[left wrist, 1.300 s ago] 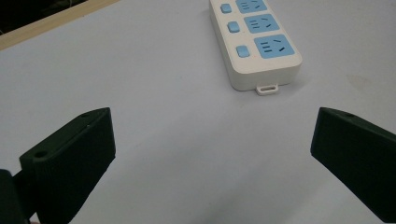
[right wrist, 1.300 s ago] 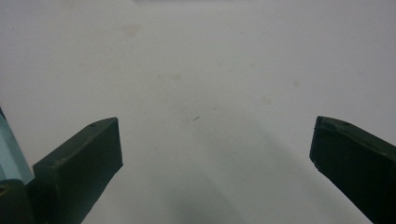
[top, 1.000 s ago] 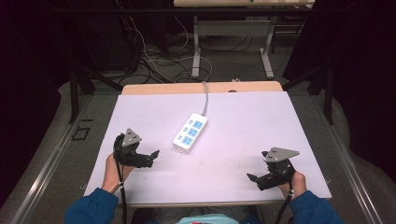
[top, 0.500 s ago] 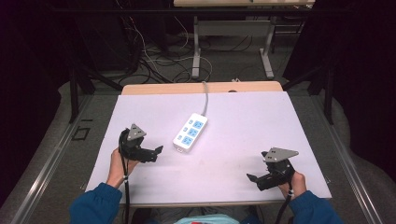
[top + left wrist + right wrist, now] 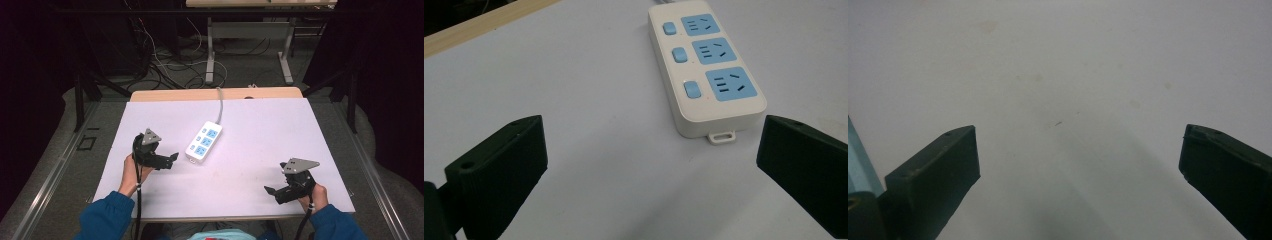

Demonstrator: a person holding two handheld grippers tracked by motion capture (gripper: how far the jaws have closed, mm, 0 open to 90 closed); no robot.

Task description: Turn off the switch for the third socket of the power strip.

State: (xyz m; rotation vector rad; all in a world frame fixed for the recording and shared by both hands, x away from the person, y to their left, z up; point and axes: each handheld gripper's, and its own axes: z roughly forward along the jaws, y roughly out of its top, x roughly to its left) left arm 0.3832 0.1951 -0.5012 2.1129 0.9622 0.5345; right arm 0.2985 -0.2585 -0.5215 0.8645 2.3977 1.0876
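Left gripper (image 5: 173, 158) now nearer the power strip (image 5: 204, 142), farther up the table.

The power strip (image 5: 704, 70) is white, with three sky-blue socket panels and three sky-blue switches. Its cord (image 5: 219, 102) is light grey. The surface (image 5: 260, 145) is pale lilac-white with a light wood far edge. Both claws are black: left claw (image 5: 651, 165), right claw (image 5: 1078, 175).

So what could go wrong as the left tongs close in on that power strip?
The left tongs stand open beside the power strip's near end, not around it; closing now might just nudge it sideways. Its cord runs off the table's far edge and could drag on a lift. A grip across the top might press a blue switch.
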